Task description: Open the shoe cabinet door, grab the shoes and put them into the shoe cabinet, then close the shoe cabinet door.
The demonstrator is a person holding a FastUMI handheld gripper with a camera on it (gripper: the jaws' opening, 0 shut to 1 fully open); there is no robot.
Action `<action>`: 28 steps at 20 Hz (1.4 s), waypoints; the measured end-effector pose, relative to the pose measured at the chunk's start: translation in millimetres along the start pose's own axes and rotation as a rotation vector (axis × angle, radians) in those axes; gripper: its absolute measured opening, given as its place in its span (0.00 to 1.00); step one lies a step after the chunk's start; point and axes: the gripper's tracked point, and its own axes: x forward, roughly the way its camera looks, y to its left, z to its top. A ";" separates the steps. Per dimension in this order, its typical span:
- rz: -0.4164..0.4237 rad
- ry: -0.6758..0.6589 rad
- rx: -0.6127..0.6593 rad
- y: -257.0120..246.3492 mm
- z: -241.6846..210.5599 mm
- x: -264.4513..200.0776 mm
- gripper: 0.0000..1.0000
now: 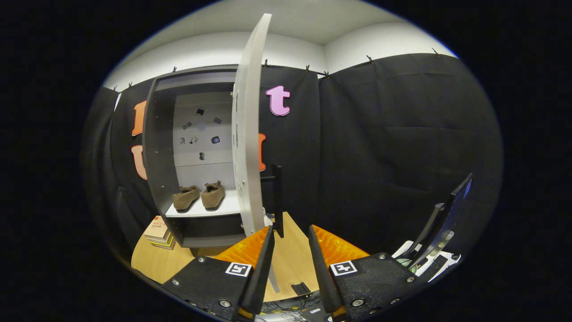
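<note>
**Shoes shelved, door open: closing push is the risk**

The shoes [199, 197] are seen as a pair, side by side on the pale shelf [223, 209] inside the shoe cabinet [157, 147], toes pointing outward, near the shelf's front edge. The cabinet door [247, 134] is swung wide and is seen nearly edge-on, its lower corner just beyond the left finger. The gripper [290, 235] is held back from the cabinet; the jaws are spread, with nothing between them but bare table [290, 259].

Judged state: shoes are placed, only the door closing is left.

Risks noted:
- The door is presented as a thin edge. A push applied at the edge could let a finger slip off, or catch the panel between the jaws.
- A push near the hinge side would give little leverage, and the cabinet could be shoved along the table toward the stack of books [158, 230] beside its base.
- The dark upright stand [277, 197] behind the door is close; an approach from that side could snag it.
- If a toe overhangs the shelf, the door could be stopped short; this cannot be told from here.
</note>
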 end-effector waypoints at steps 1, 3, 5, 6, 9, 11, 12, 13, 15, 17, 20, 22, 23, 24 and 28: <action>0.005 0.000 0.002 -1.1 1.4 7.7 0.51; 0.020 -0.007 0.004 -1.5 6.3 20.7 0.52; 0.041 -0.012 0.010 5.2 9.3 31.3 0.53; 0.058 -0.012 0.019 11.4 8.5 34.1 0.54; 0.043 -0.041 0.002 12.0 7.8 35.0 0.54; 0.041 -0.055 -0.015 15.7 8.7 34.4 0.54; 0.050 -0.063 -0.027 20.8 7.8 32.7 0.54; 0.060 -0.070 -0.030 24.8 8.4 30.7 0.52; 0.098 -0.073 -0.019 33.2 7.9 26.2 0.51; 0.144 -0.074 -0.007 45.3 5.0 22.5 0.51; 0.210 -0.069 0.009 64.3 2.3 17.8 0.51; 0.223 -0.074 -0.010 71.2 1.8 15.8 0.50; 0.222 -0.074 -0.023 73.3 1.8 16.0 0.50; 0.226 -0.079 -0.038 75.8 2.3 16.0 0.50; 0.301 -0.073 -0.035 101.5 0.7 11.6 0.50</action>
